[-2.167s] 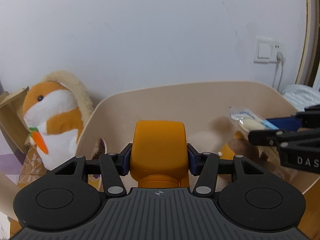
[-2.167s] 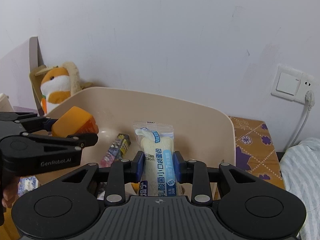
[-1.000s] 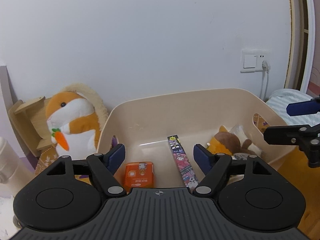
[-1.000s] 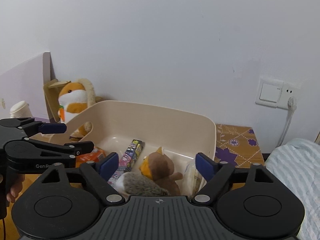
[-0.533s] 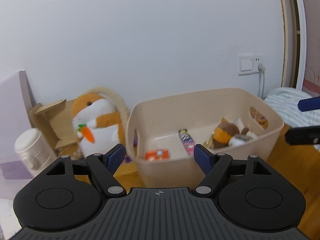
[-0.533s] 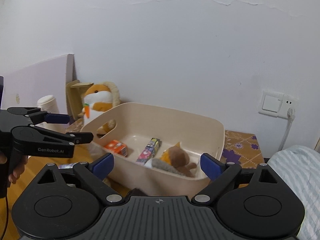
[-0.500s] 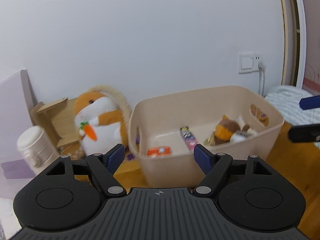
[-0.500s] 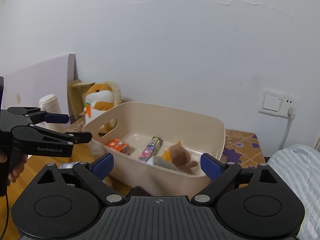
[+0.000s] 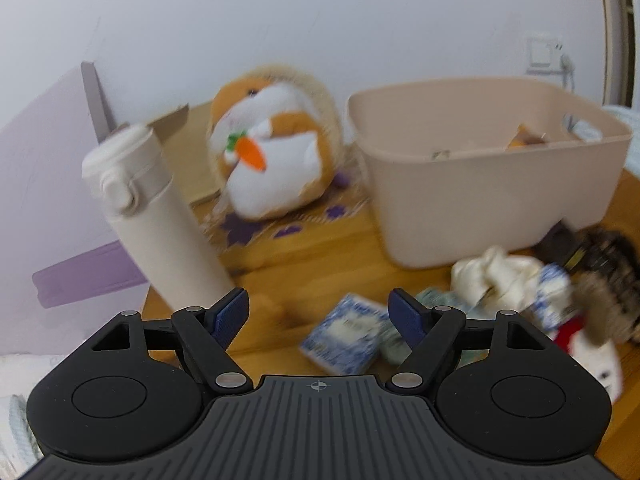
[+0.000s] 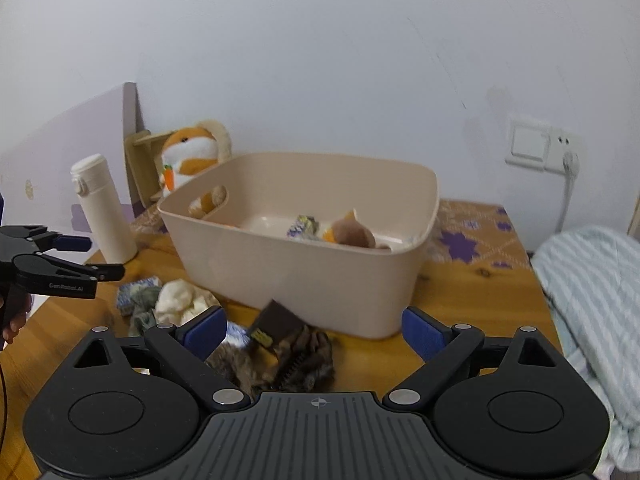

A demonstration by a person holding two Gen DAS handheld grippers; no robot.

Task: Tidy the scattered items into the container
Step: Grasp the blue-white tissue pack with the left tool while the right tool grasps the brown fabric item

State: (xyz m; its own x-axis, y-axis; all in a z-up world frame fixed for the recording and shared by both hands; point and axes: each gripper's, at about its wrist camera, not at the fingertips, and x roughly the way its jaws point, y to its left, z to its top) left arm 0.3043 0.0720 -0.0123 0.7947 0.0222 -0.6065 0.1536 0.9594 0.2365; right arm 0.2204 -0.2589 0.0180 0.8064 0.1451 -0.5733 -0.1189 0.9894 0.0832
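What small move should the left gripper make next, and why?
Probably lower the left gripper onto the blue-and-white packet: its jaws are open and empty, the packet lies on the table just ahead between them, still outside the beige bin.

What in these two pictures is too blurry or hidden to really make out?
- Left wrist view: motion blur smears the blue packet; its print is unreadable.
- Right wrist view: the bin wall hides most of its contents.
- Right wrist view: the right hand-held gripper covers part of the brown furry item.
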